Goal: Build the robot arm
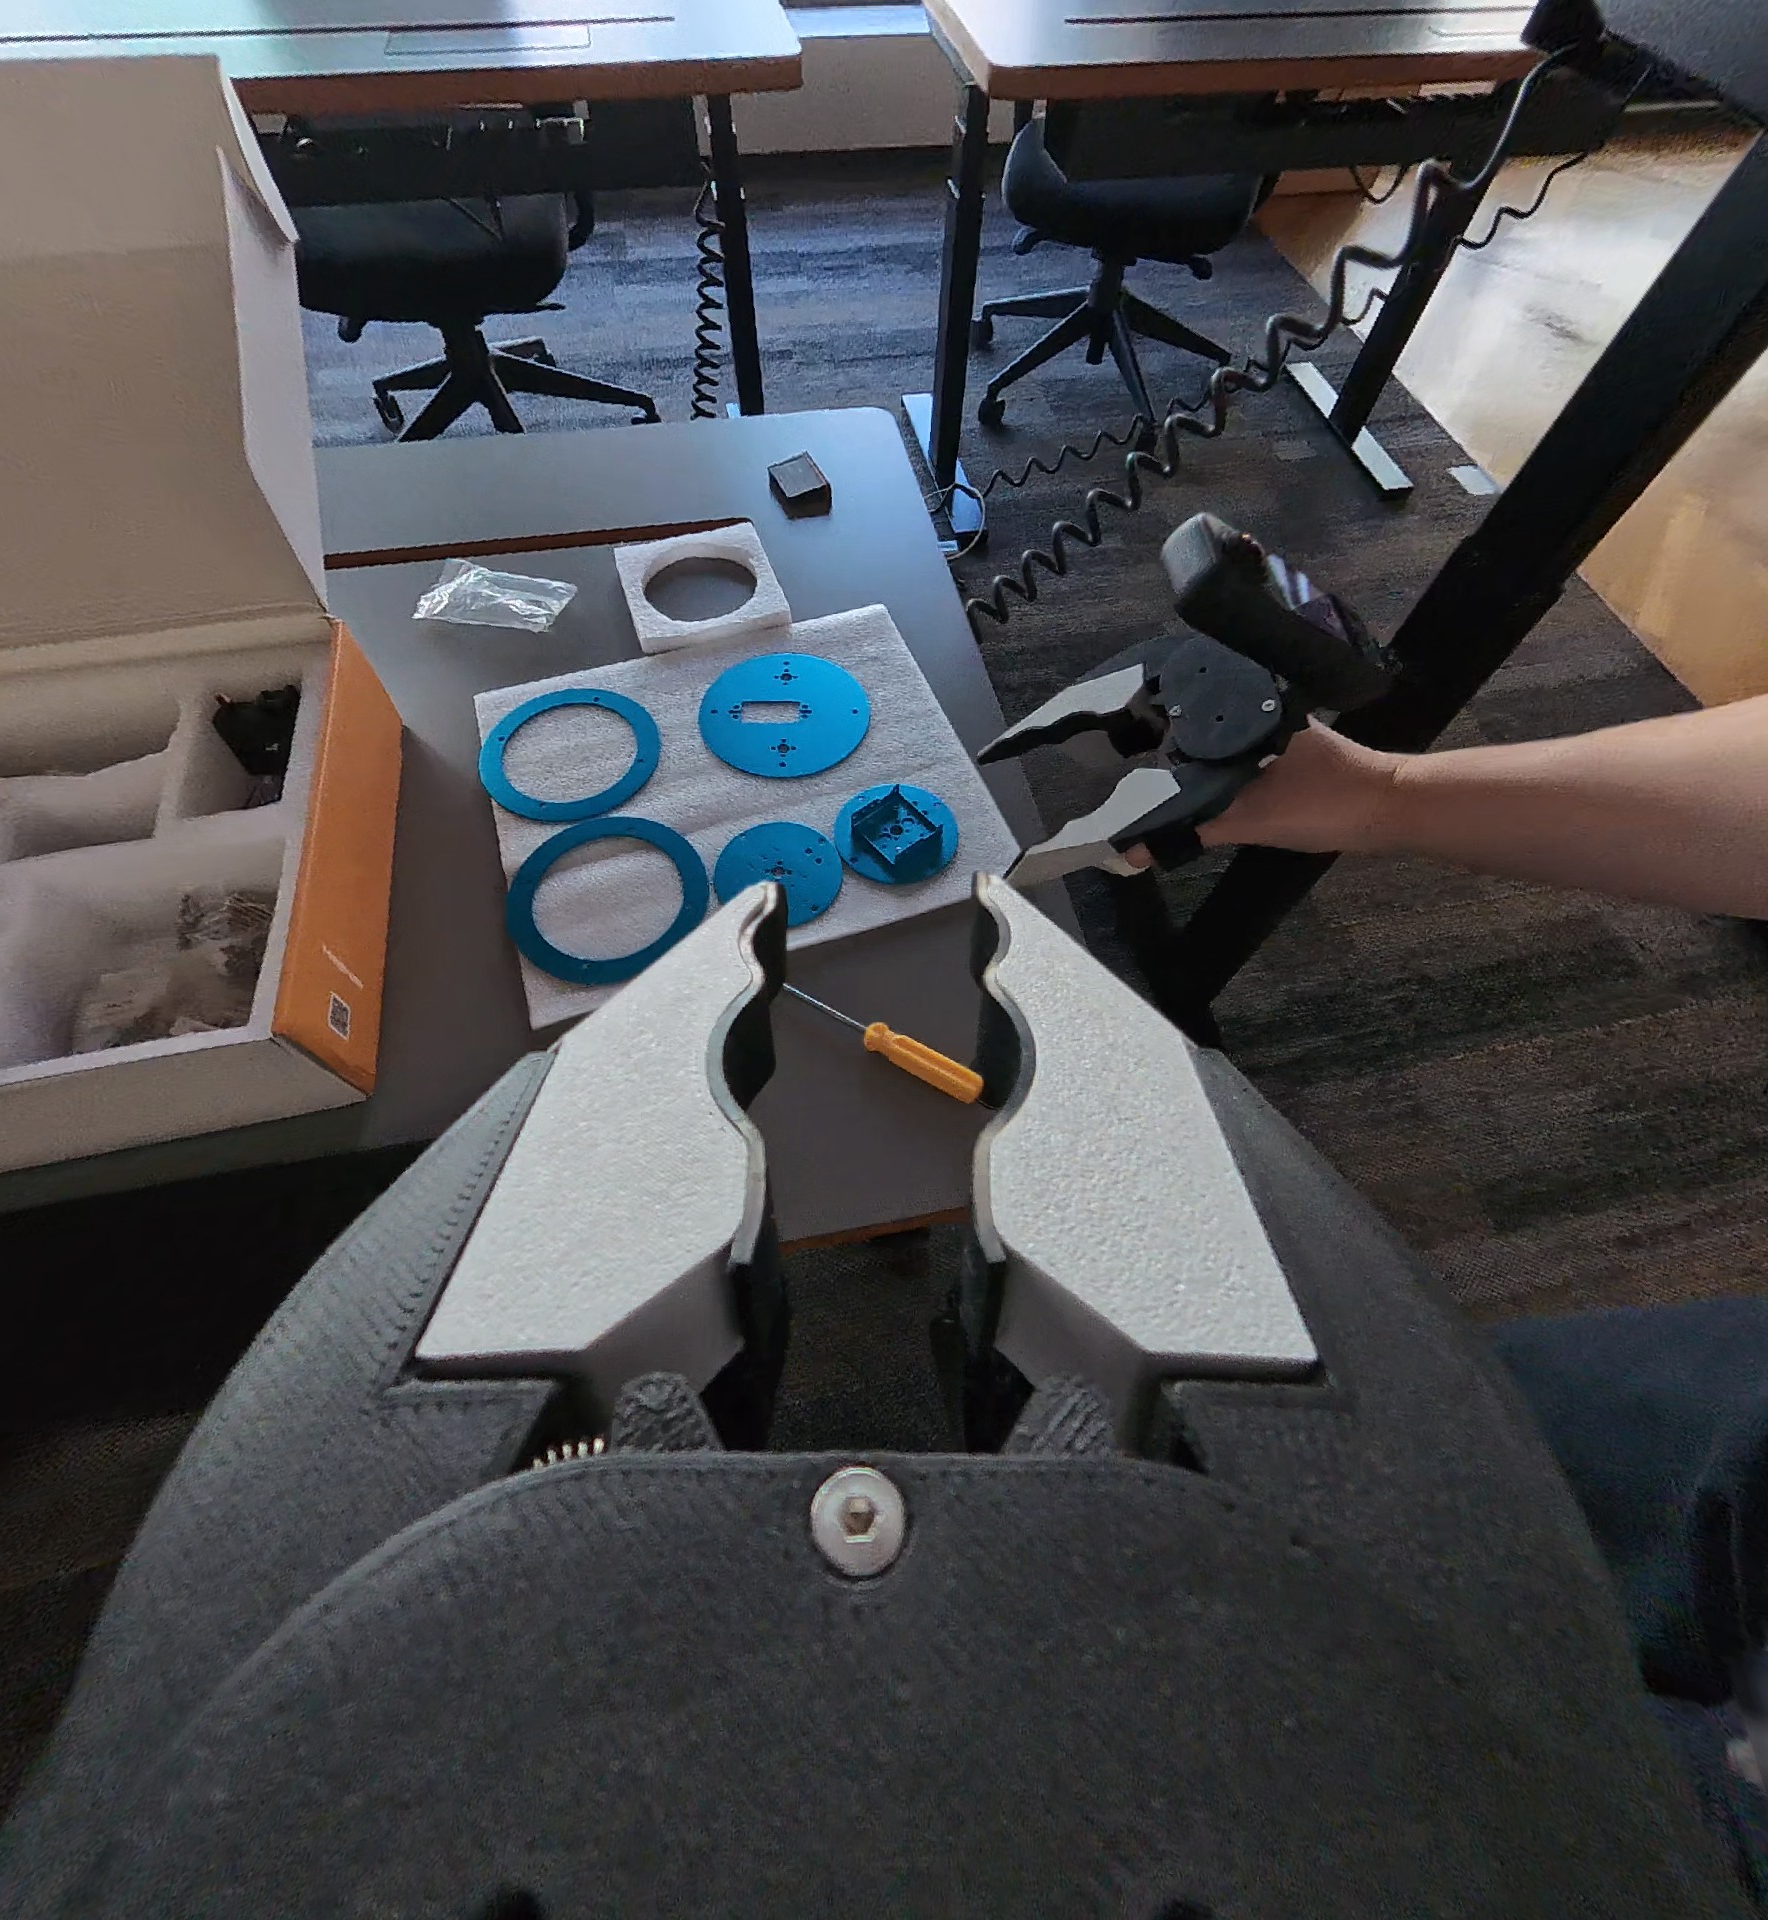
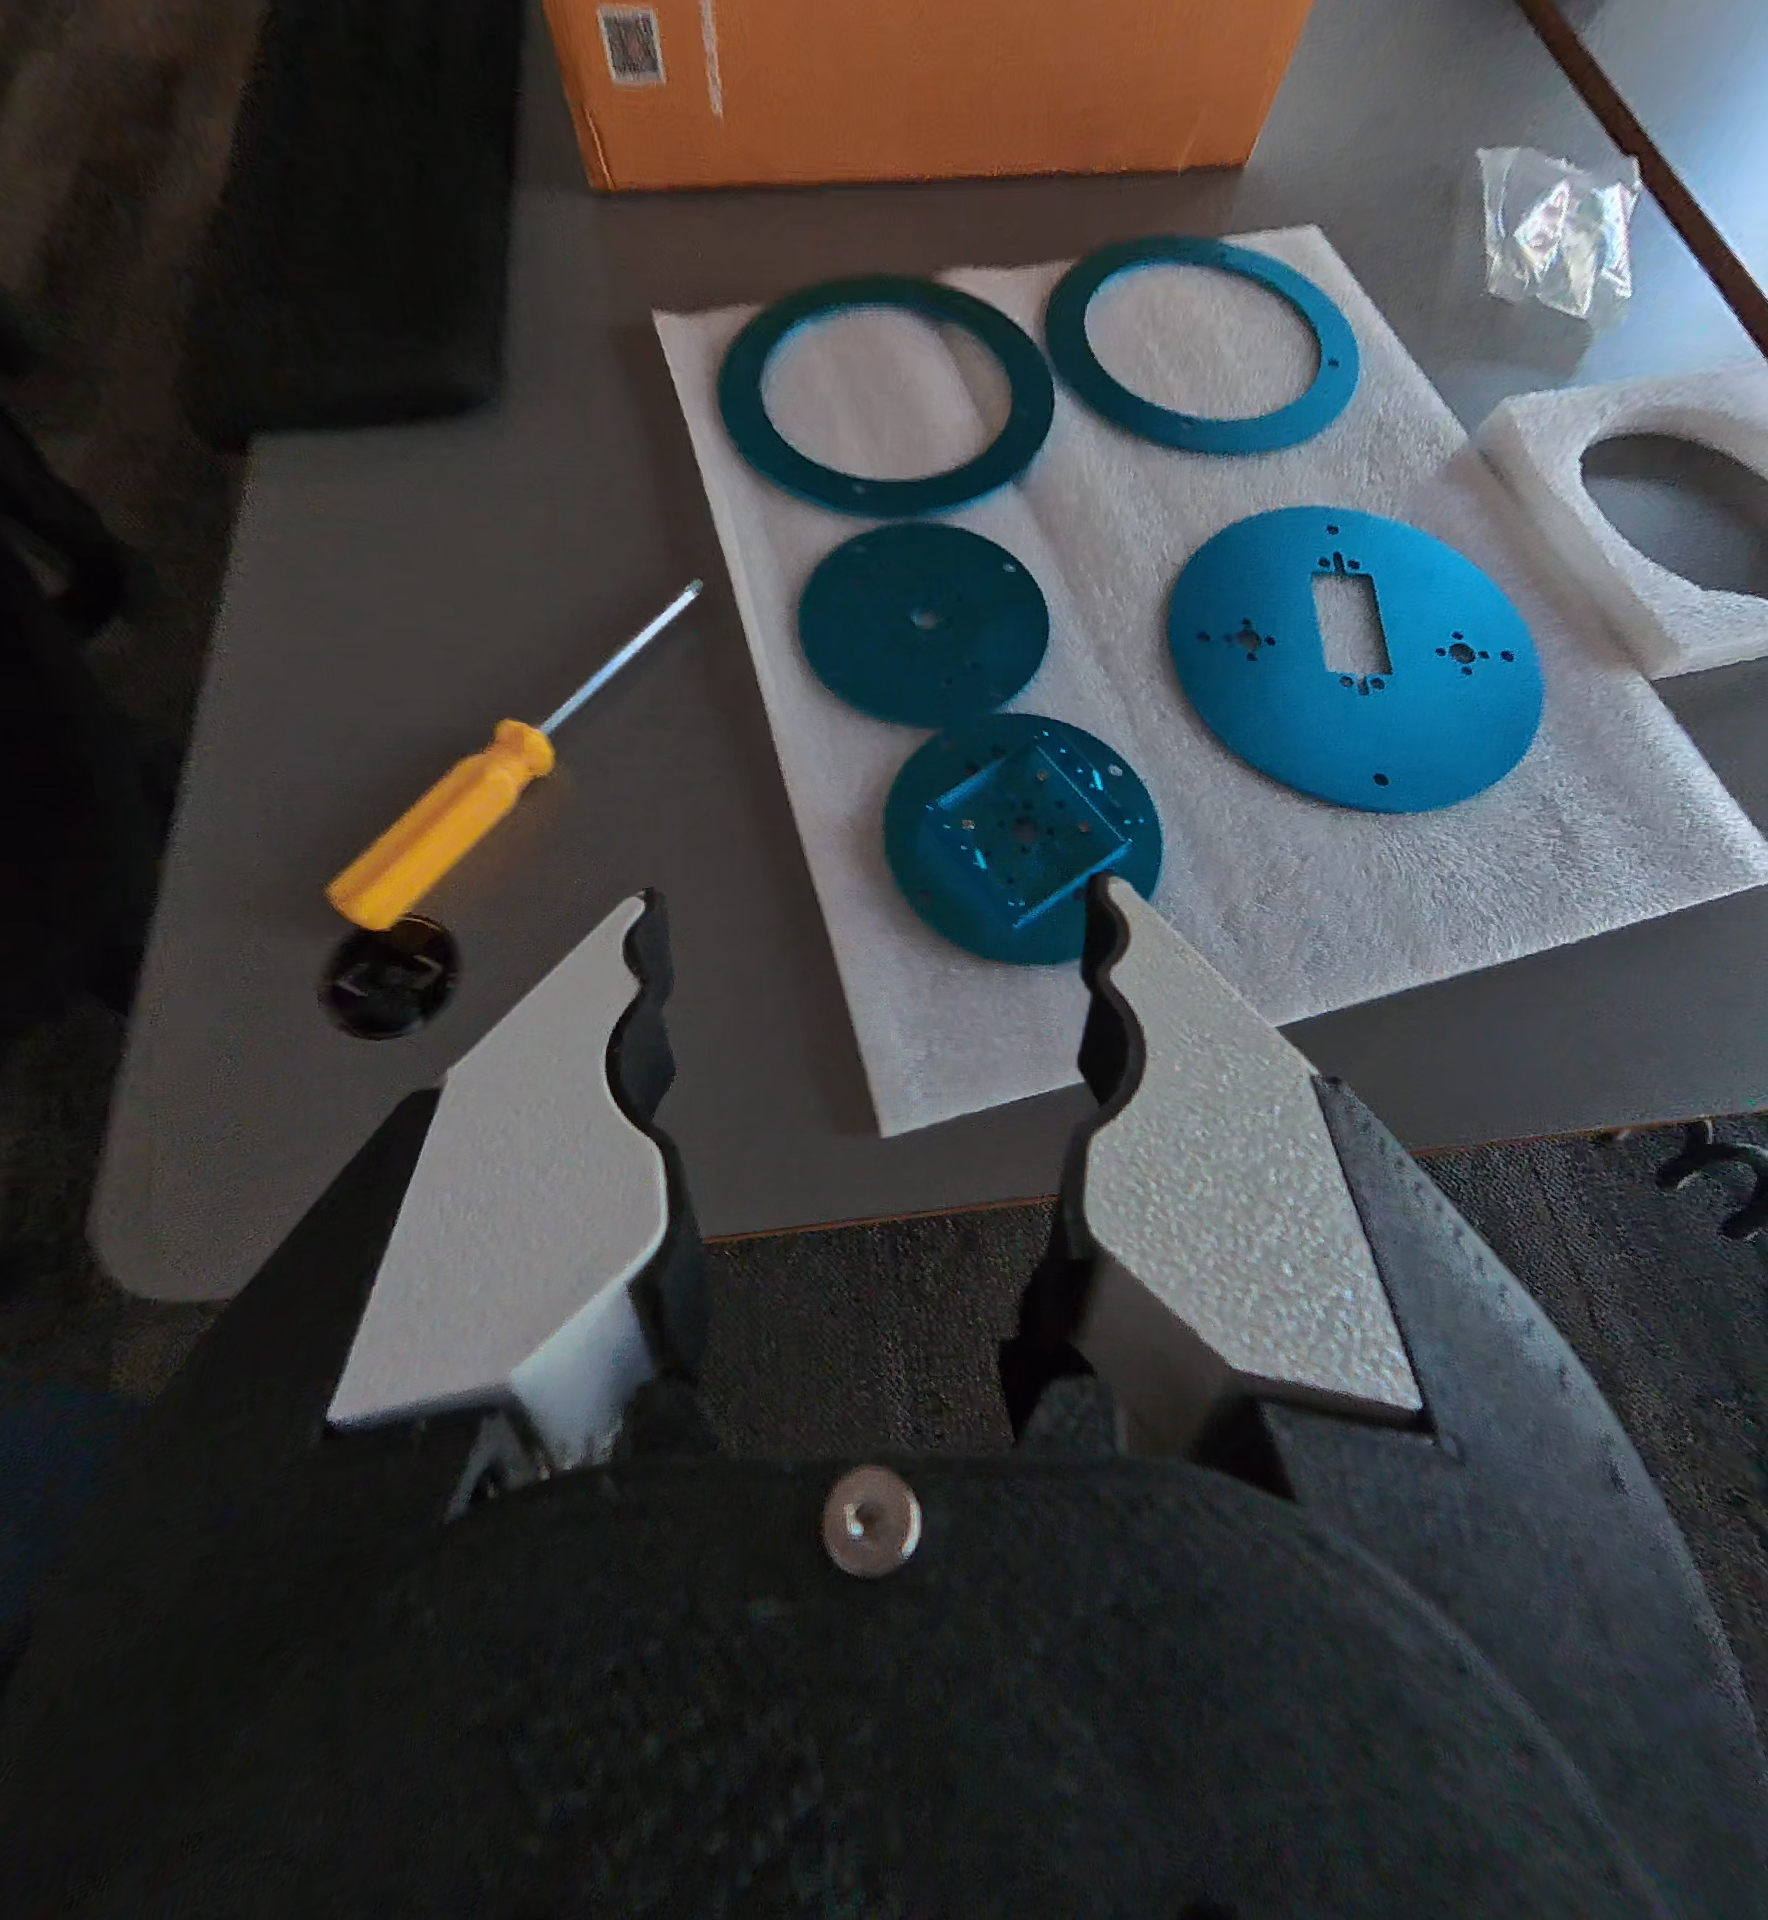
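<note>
Both grippers hang empty, fingers spread wide: the left gripper (image 1: 875, 894) above the yellow screwdriver (image 1: 921, 1060), the right gripper (image 2: 875, 894) near the blue bracketed disc (image 2: 1022, 836) on the white foam sheet (image 2: 1379, 883).

Five blue metal rings and discs (image 2: 1356, 657) lie on white foam sheet (image 2: 1482, 883). The screwdriver (image 2: 440, 824) has a yellow-orange handle; the box (image 2: 921, 94) is orange, the tabletop (image 2: 444, 540) grey.
</note>
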### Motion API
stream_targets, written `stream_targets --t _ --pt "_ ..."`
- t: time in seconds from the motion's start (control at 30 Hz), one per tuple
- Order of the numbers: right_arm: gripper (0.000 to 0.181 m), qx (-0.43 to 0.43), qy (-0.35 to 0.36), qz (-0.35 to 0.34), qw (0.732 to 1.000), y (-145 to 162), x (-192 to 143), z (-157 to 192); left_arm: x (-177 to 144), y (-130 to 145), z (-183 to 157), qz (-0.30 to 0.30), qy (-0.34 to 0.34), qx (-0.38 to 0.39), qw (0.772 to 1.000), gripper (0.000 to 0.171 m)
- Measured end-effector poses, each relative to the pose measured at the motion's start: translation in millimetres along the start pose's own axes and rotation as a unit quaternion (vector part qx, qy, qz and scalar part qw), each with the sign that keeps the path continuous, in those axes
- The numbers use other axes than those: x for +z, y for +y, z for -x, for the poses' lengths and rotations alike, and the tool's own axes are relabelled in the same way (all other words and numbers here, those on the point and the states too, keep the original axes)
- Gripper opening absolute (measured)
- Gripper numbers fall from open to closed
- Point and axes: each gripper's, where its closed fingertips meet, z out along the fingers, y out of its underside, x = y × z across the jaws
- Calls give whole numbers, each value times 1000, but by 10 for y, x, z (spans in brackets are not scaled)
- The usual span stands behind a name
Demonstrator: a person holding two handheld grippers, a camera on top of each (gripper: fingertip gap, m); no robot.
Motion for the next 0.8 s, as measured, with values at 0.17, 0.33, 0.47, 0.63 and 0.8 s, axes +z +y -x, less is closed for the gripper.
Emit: stream_targets --t 0.17,0.33,0.47,0.63,0.8 --pt "83 -16 -22 40 999 254 336 -313 541 256 122 28 38 0 999 32" --pt "82 -43 -57 42 997 290 527 -431 1086 408 155 33 113 2 993 31" --pt "85 -84 -83 57 991 286 670 -432 1562 534 224 47 176 36 983 32" --pt "80 -55 -126 53 989 306 717 -408 2169 773 277 76 240 135 958 56" --pt "76 -53 -133 51 988 304 709 -416 2765 1006 171 120 303 189 926 69"
